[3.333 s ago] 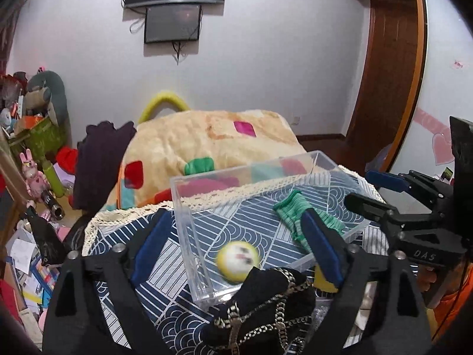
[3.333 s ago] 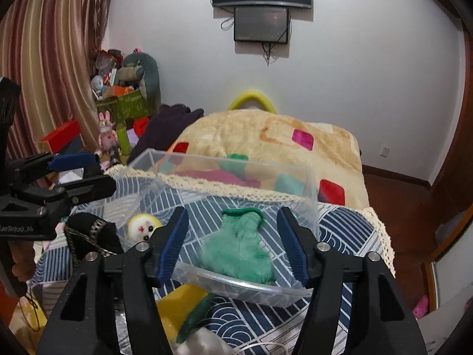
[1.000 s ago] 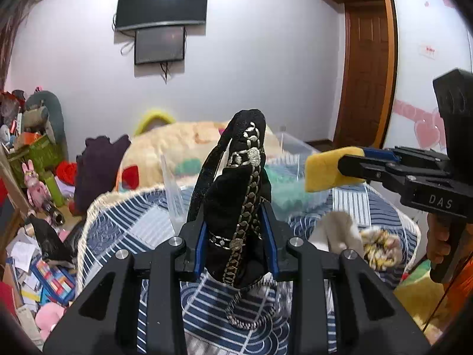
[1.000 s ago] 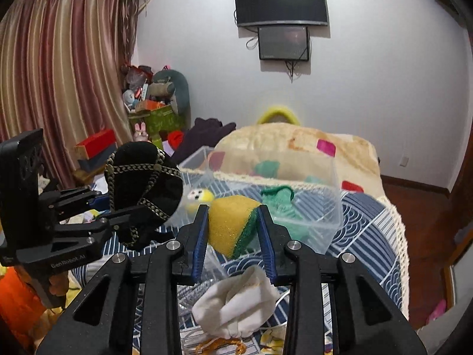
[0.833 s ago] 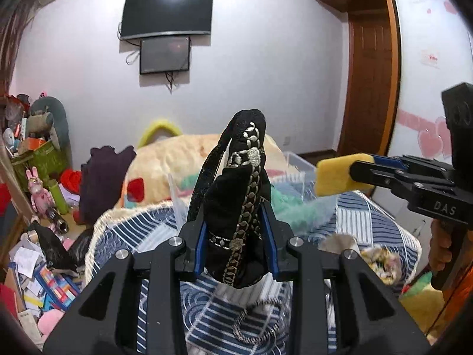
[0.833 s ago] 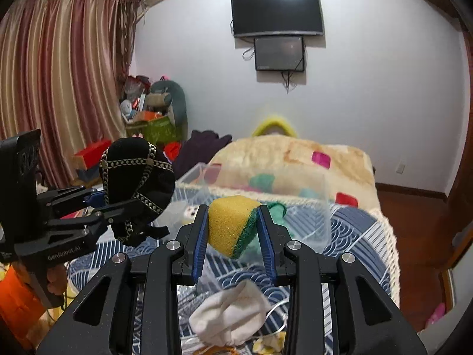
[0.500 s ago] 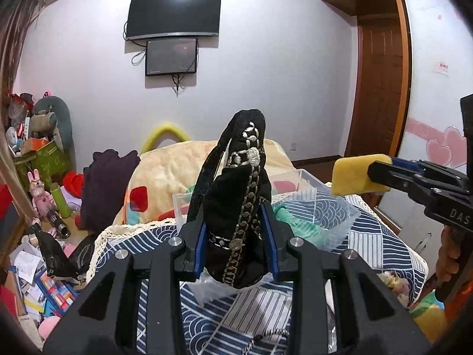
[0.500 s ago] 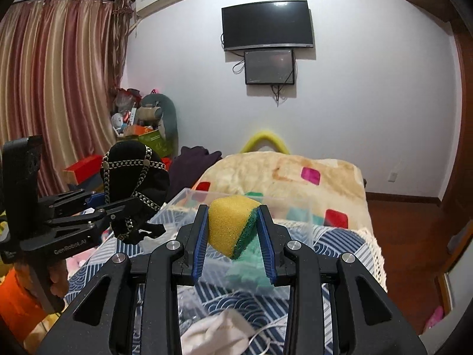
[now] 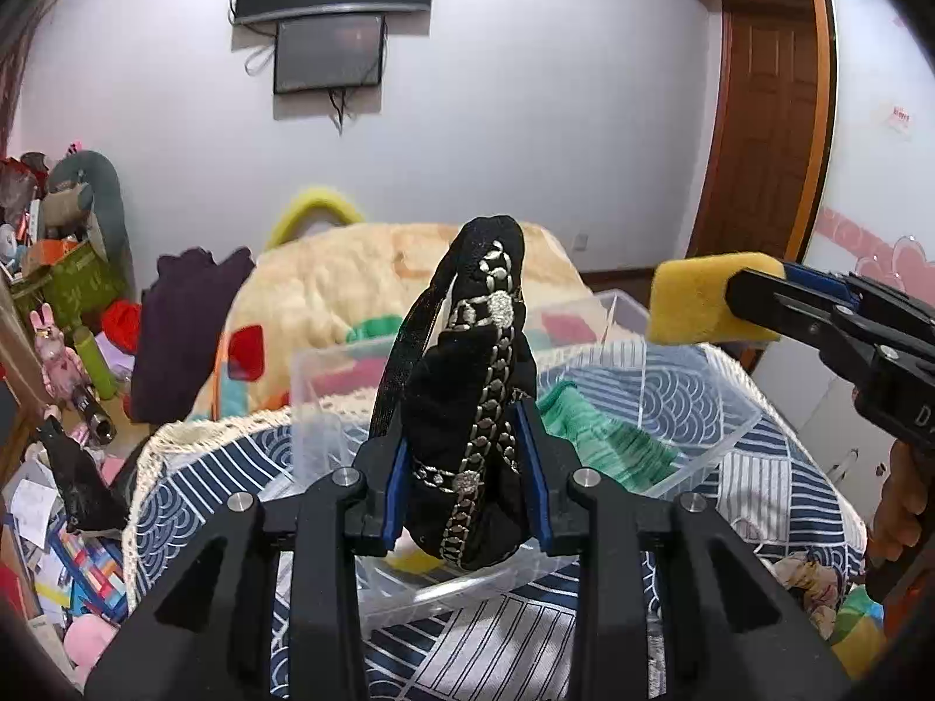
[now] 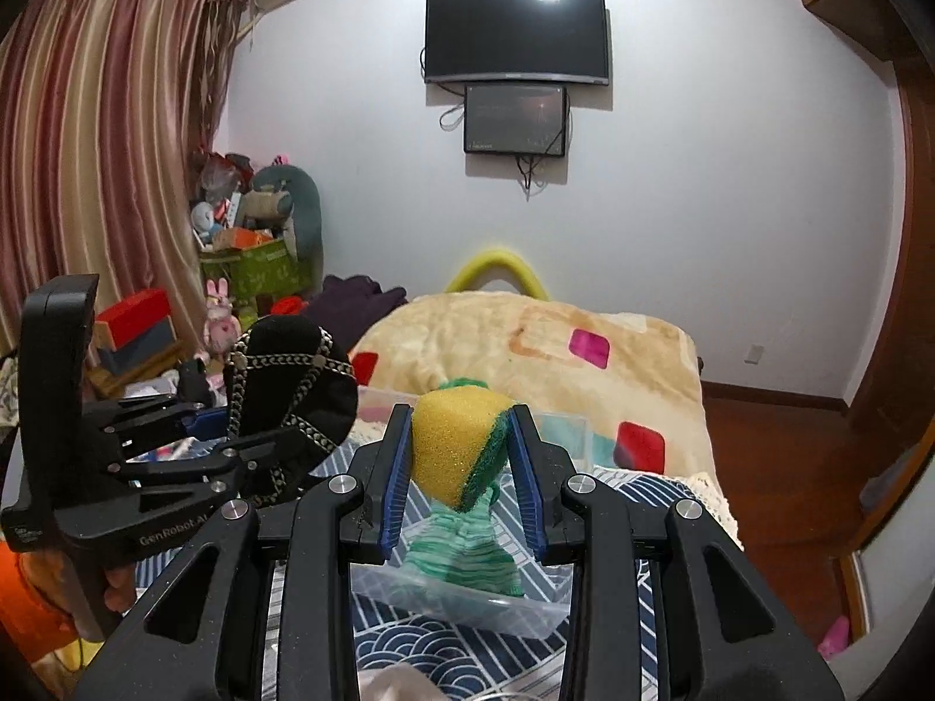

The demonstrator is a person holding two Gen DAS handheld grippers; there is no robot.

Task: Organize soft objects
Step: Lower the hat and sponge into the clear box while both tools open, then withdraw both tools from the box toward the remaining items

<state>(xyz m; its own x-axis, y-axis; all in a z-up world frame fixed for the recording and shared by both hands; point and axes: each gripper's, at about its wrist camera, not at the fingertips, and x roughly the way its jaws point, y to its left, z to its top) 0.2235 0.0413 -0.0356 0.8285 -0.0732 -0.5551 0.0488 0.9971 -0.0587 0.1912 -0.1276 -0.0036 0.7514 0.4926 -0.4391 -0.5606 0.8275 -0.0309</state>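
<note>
My left gripper (image 9: 467, 479) is shut on a black fabric piece with silver chain trim (image 9: 467, 385) and holds it upright above the near side of a clear plastic box (image 9: 701, 409). It also shows in the right wrist view (image 10: 286, 403). My right gripper (image 10: 461, 467) is shut on a yellow and green sponge (image 10: 456, 444), held above the box (image 10: 467, 601); the sponge also shows in the left wrist view (image 9: 689, 306). A green knit sock (image 9: 602, 438) lies in the box.
The box stands on a blue and white patterned tablecloth (image 9: 777, 479). A beige blanket with coloured squares (image 10: 555, 350) lies behind it. Toys and boxes (image 9: 58, 304) are piled at the left. Small cloth items (image 9: 812, 578) lie at the table's right.
Both grippers, which were open 3.3 s ago, are now shut on the black piece and the sponge. Over the last second both have lifted and moved toward the box.
</note>
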